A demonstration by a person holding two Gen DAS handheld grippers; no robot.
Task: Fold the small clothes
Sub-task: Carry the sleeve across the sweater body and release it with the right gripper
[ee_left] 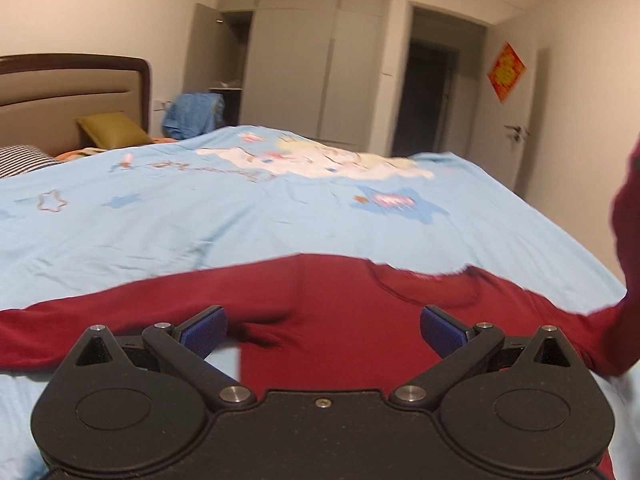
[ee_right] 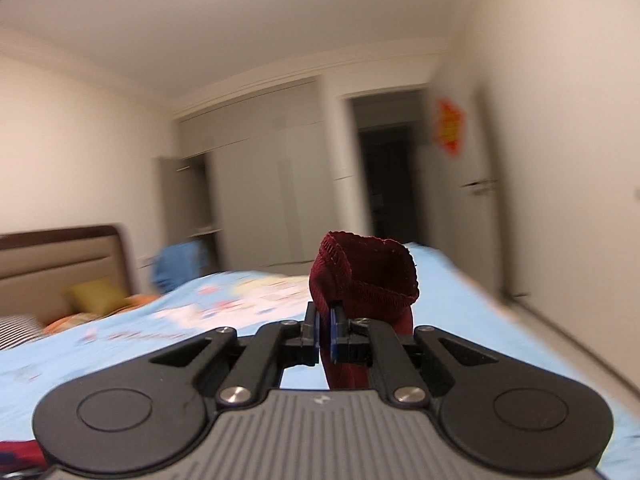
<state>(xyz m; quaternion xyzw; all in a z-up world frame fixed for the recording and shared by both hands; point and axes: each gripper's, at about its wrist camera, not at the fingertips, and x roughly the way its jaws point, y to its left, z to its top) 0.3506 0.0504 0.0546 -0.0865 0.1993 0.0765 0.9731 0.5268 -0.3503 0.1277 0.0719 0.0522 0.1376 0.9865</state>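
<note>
A dark red long-sleeved top (ee_left: 332, 312) lies spread on the light blue bed cover (ee_left: 240, 224), neckline pointing away, one sleeve stretched out to the left. My left gripper (ee_left: 323, 330) hovers open just above the top's body, blue pads wide apart with nothing between them. The top's right sleeve rises off the bed at the right edge of the left wrist view. In the right wrist view my right gripper (ee_right: 327, 334) is shut on the cuff of that red sleeve (ee_right: 366, 276), lifted above the bed; the cuff opening sticks up past the fingers.
The bed cover (ee_right: 120, 344) carries cartoon prints. A headboard (ee_left: 72, 92), a yellow cushion (ee_left: 114, 130) and a striped pillow sit at the far left. Grey wardrobes (ee_left: 312, 64), a dark doorway (ee_left: 430, 92) and blue clothes on a chair (ee_left: 194, 114) stand beyond the bed.
</note>
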